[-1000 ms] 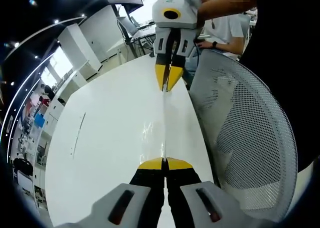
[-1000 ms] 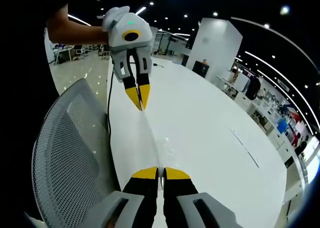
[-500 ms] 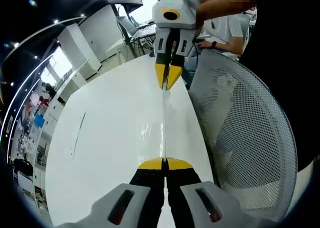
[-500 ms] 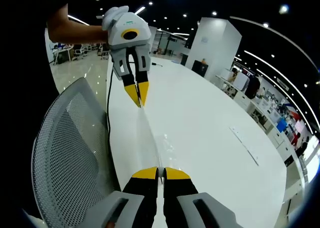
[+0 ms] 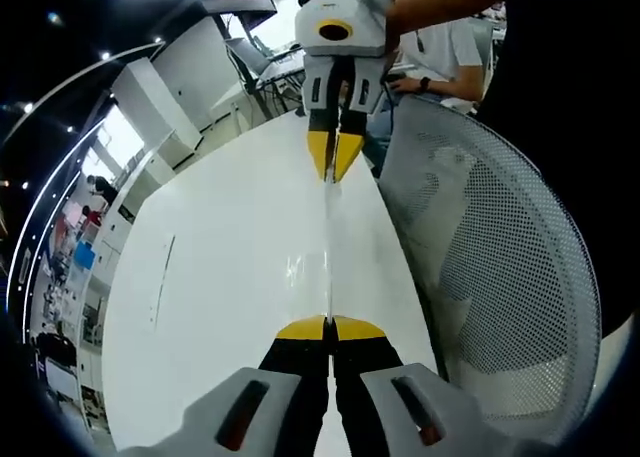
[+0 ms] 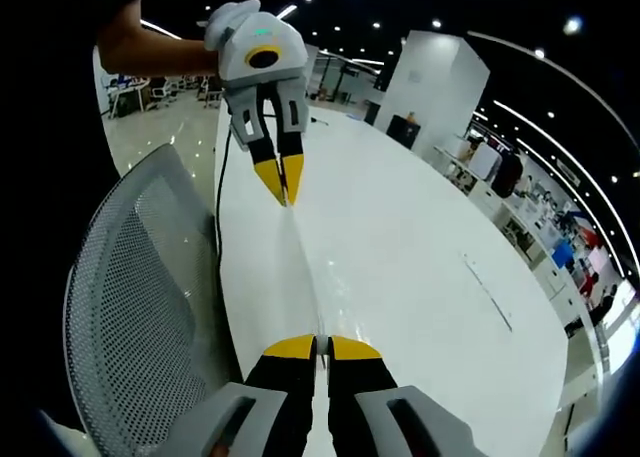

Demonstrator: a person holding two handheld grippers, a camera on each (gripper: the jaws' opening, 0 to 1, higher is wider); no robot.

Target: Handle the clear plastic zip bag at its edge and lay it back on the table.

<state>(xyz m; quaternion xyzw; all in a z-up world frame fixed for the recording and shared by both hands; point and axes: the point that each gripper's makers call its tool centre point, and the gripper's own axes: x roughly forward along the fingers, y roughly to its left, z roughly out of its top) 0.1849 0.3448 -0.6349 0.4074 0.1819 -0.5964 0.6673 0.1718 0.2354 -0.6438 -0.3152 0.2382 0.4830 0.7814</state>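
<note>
The clear plastic zip bag (image 5: 327, 262) is stretched edge-on between both grippers above the white table (image 5: 220, 277); it reads as a thin glossy line. In the left gripper view my left gripper (image 5: 328, 327) is shut on the bag's near edge. The right gripper (image 5: 333, 169) hangs opposite, held by a hand, and pinches the far edge. In the right gripper view my right gripper (image 6: 320, 345) is shut on the bag (image 6: 305, 277). The left gripper (image 6: 283, 192) clamps the other end over the table (image 6: 420, 267).
A grey mesh office chair (image 5: 500, 277) stands close beside the table's edge, also seen as the chair (image 6: 130, 307). A thin dark cable (image 6: 218, 207) runs along that edge. A person in a white shirt (image 5: 450, 52) sits at the far end.
Both views have tilted slightly with the hands. The bag stays taut between the two shut grippers, and neither grip has changed.
</note>
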